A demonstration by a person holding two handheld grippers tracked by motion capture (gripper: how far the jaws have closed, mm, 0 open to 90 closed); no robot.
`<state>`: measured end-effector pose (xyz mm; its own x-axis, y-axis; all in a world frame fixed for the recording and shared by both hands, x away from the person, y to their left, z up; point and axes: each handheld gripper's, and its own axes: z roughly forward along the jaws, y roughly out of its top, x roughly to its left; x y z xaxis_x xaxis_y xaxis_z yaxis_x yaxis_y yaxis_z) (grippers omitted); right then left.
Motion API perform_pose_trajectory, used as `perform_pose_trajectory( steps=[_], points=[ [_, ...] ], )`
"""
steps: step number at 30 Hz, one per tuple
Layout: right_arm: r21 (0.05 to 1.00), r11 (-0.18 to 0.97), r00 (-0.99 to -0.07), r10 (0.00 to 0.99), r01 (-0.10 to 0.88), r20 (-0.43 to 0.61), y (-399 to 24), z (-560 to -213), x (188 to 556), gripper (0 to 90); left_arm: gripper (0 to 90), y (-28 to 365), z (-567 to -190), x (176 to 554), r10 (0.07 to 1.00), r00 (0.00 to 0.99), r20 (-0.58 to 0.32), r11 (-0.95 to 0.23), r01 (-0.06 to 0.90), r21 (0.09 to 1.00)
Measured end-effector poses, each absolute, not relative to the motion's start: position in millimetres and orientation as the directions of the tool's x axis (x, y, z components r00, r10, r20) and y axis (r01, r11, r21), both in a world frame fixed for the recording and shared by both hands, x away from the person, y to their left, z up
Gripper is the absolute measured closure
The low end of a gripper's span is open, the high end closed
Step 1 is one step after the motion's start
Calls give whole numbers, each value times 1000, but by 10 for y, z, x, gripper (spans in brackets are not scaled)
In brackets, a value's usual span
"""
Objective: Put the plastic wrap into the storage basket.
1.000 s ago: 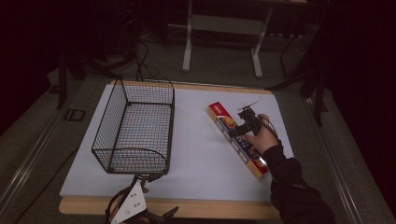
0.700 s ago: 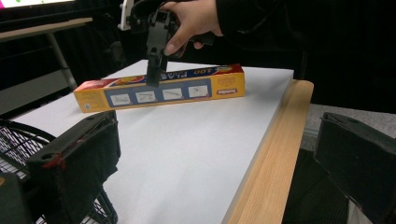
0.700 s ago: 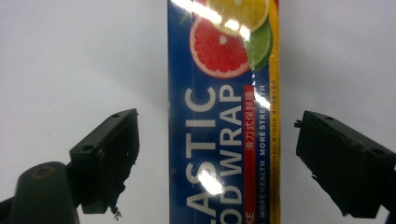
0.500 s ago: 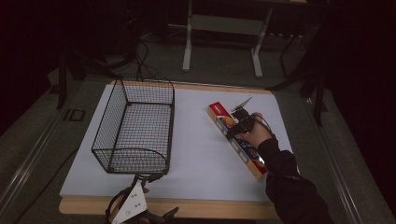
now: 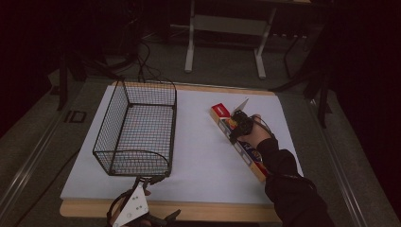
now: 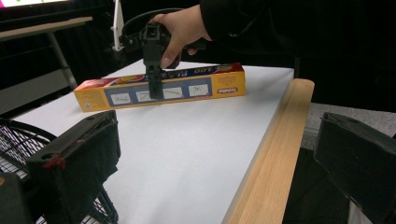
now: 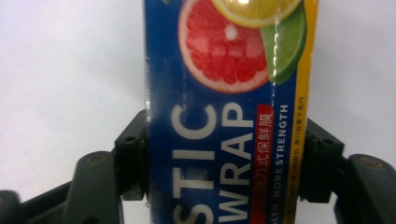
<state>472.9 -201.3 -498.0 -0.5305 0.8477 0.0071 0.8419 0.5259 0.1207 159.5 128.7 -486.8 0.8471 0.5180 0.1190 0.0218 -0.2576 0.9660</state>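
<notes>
The wrap box (image 5: 239, 142) lies flat on the white table (image 5: 198, 156), right of centre and angled toward the near right edge. The right gripper (image 5: 238, 127) straddles it near its far half, one jaw against each long side; in the right gripper view the jaws seem to press the box (image 7: 224, 140), though how firmly is hard to judge. The right hand (image 5: 257, 135) holds that gripper. The wire basket (image 5: 137, 130) stands well apart at left. The left gripper (image 5: 137, 213) hangs at the near edge, jaws wide apart and holding nothing.
</notes>
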Motion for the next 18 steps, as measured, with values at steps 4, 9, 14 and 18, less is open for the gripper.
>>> perform_pose_trajectory(
  steps=[4,9,14,18],
  points=[
    [103,528,-530,848,843,-5,-1989,-4986,4731,382,9,1283,-4869,1595,518,847,118,-257,23,966],
    [78,529,-529,848,845,-29,-1951,-4970,4733,396,9,1285,-4868,1596,520,846,116,-255,24,967],
    [112,520,-521,853,847,-23,-1957,-4916,4727,398,9,1282,-4871,1599,518,847,118,-258,23,966],
    [156,503,-508,861,850,-11,-1973,-4771,4732,398,9,1280,-4871,1597,519,846,119,-259,23,966]
  ],
)
